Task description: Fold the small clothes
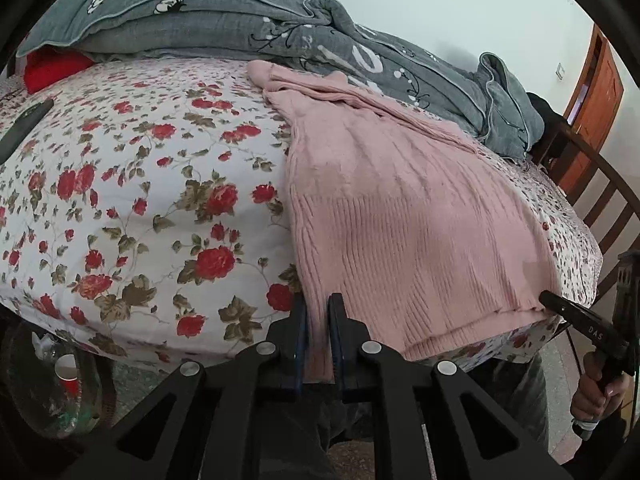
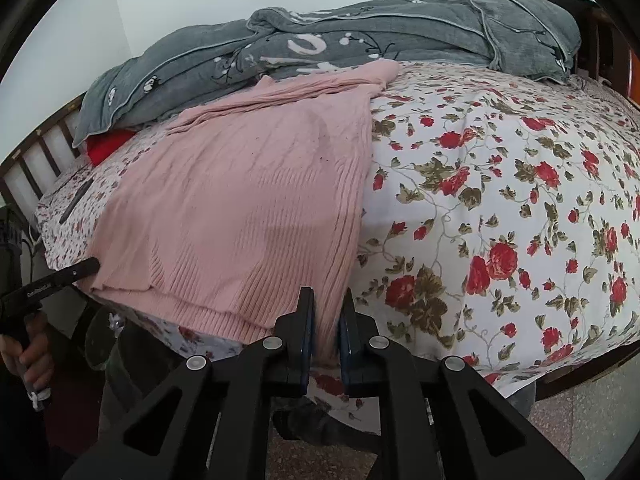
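The pink knitted sweater (image 1: 400,208) lies flat on the floral bedsheet (image 1: 140,200) of the bed, its ribbed hem hanging slightly over the near edge and its upper part reaching toward the grey quilt (image 1: 200,12) bunched at twelve o'clock. It already looks narrowed, with a sleeve laid back across the top (so the step in hand appears to be the lengthwise fold of the body, hem toward collar).

The left hand-held gripper (image 1: 318,312) is clamped on the hem's left corner, at six o'clock in its own view, with pink knit pinched between the blue pads (image 1: 300,344). The right hand-held gripper (image 2: 329,312) is likewise closed on the hem's right corner, fabric visible between its fingers. In each view the other tool shows at the far corner of the hem, at about four o'clock from the left wrist and eight o'clock from the right.

The next move probably calls for lifting both corners together, keeping the hem taut and level, and carrying it toward twelve o'clock to lay it on the collar end; uneven lifting would skew the fold, and loose knit may sag in the middle.

As for containers, a red paper cup (image 1: 69,376) stands on the floor at seven o'clock in the left view; its contents cannot be told.
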Available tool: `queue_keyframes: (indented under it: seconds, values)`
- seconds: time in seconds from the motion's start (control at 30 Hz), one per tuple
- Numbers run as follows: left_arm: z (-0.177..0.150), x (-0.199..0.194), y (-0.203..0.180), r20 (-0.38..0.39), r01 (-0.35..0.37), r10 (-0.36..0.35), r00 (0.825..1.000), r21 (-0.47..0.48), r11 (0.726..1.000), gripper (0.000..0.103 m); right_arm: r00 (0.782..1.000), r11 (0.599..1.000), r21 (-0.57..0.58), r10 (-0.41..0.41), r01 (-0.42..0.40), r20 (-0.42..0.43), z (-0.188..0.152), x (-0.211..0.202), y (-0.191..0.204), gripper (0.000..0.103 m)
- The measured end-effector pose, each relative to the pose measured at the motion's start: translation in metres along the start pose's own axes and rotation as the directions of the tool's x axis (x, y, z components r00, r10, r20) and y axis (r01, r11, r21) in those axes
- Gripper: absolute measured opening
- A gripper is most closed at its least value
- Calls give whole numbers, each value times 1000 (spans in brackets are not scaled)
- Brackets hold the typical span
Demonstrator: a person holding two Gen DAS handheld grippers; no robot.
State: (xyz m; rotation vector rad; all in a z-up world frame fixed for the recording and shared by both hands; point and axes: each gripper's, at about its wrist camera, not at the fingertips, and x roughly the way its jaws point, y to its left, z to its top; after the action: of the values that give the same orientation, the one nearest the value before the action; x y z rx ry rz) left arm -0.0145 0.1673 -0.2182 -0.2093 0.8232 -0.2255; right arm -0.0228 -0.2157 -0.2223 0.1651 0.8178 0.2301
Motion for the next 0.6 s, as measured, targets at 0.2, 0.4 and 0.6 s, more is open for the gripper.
queue_keyframes:
  seconds: [0.2,0.4,0.6]
  values:
    - [2,2,0,-11,19,-19,1000,-37,999,11,1000,1000,17,26,-26,-1,0,0,0,17]
    - [2,-3,5,3,46,-46,999,-81,996,8,1000,1000,3,-4,4,-13,1,-2,3,6]
    - [-1,0,10,-16,70,-73,997,-109,992,9,1000,999,31,22,-22,-10,-2,-4,-2,11]
